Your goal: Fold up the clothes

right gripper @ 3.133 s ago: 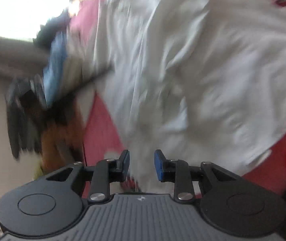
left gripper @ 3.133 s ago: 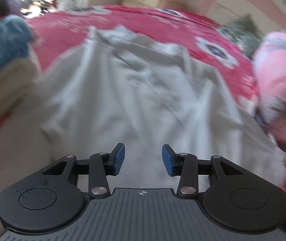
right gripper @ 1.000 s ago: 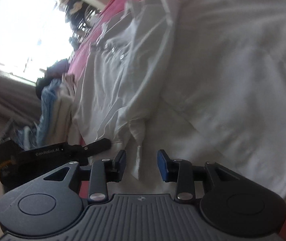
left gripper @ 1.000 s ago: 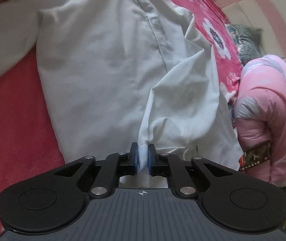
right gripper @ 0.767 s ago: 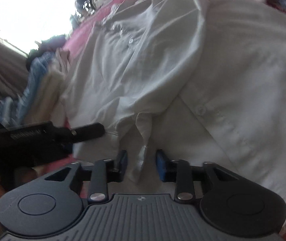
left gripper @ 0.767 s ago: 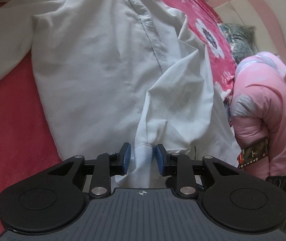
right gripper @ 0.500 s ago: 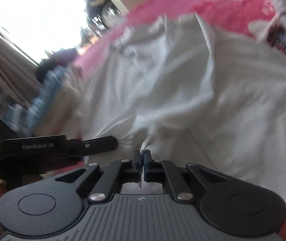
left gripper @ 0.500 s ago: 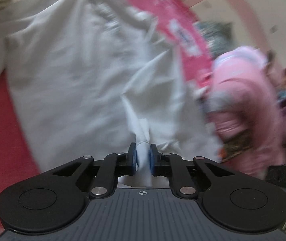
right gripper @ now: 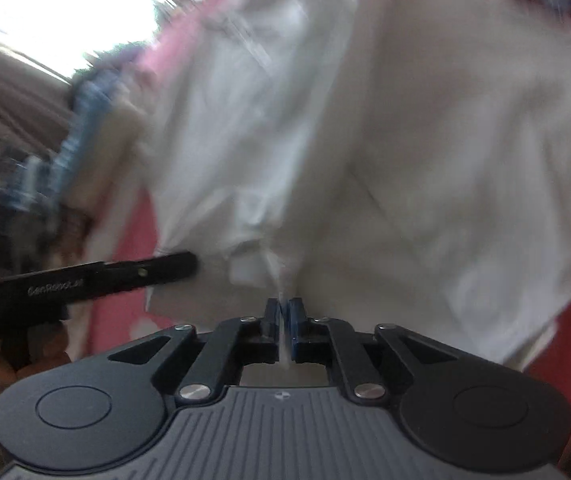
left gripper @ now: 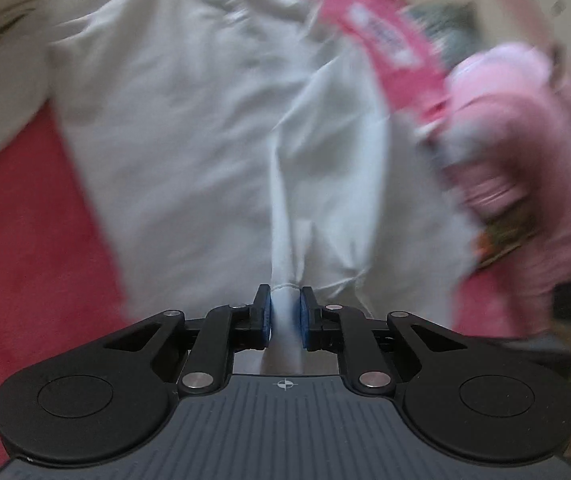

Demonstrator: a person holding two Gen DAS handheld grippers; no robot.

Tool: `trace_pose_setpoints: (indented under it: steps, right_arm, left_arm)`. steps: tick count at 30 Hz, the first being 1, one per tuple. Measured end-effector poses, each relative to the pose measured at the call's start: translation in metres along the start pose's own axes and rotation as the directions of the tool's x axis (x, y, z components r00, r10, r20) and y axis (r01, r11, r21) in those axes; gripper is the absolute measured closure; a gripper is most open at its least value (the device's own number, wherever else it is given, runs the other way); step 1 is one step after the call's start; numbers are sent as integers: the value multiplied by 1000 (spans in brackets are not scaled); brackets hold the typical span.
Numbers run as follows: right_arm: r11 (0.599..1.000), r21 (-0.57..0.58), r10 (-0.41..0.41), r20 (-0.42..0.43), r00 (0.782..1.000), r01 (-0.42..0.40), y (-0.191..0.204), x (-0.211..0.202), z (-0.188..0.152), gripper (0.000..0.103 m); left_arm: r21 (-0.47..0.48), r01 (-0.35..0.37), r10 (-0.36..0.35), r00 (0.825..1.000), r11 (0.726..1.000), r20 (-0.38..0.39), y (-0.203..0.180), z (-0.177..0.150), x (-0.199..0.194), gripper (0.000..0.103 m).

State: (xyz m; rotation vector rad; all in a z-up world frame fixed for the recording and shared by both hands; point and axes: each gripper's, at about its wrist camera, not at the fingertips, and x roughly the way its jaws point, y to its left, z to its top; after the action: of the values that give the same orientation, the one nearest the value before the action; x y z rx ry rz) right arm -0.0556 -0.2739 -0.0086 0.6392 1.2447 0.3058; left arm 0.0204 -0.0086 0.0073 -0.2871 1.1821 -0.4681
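A white button shirt (left gripper: 189,128) lies spread on a red bedcover (left gripper: 25,240). My left gripper (left gripper: 285,312) is shut on a bunched fold of its lower edge, and the cloth rises taut from the blue pads. In the right wrist view the same shirt (right gripper: 425,140) fills the frame. My right gripper (right gripper: 284,316) has a thin edge of the cloth between its pads, which stand almost together; its jaws are opening. The left gripper's black finger (right gripper: 125,276) shows at that view's left, close beside the pinched edge. Both views are blurred.
A person in pink clothes (left gripper: 525,140) is at the bed's right side. A stack of folded clothes (right gripper: 81,120) lies at the bed's far left, seen also as a pale pile (left gripper: 1,12). A bright window is beyond it.
The right gripper, open around the shirt's edge a second ago, closed on it. The left gripper briefly opened, then shut on the fold again. Both hands moved, pulling the cloth up.
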Motion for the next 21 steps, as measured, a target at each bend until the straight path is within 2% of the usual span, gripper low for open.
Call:
trace_pose_setpoints:
  steps: [2,3,4,7,9,11,14,16,19,20,21]
  right_arm:
    - [997,66,37,-22,999,-35,-12,-2,1,67]
    - [996,81,50,-10,999,-49,-16,-8,2,63]
    - [996,82,45,8,999,-45,-19,-16,4,63]
    - [999,42,-17,90,996,13,-19,-47,19,62]
    - [997,-8,-70,191,979,73,-11,-65,39,62]
    - [988,-57,-117,304,946,141,-2,-80,63,62]
    - [967,-126,-139,462,876,220,12,-88,103,63]
    - [948,-156,-151,543,826,276,20,-81,130,64]
    - [924,-164,-179,612,770,345,25,-58,166,67]
    - [926,-161,-176,617,767,342,23,-52,175,68]
    - [937,-156,-160,605,780,312,18,-45,186,70]
  left_arm:
    - [61,-9,7,999,998,39,-3,-3,-13,86]
    - [85,5,-9,999,996,47,-4,-3,-21,79]
    - [106,22,-27,998,994,49,-4,-2,-28,76]
    - [176,75,-77,997,981,5,-5,3,-40,75]
    - [215,78,-76,997,973,-15,-8,11,-43,75]
    - [246,65,-63,998,967,-16,-10,27,-41,75]
    - [285,-2,-7,1000,958,31,-14,66,-34,75]
    - [334,-72,38,994,940,107,-22,98,-25,75]
    - [377,-158,81,973,913,214,-37,152,-3,75]
    - [374,-165,77,968,913,238,-43,170,7,75]
    - [370,-167,72,964,914,256,-48,188,17,75]
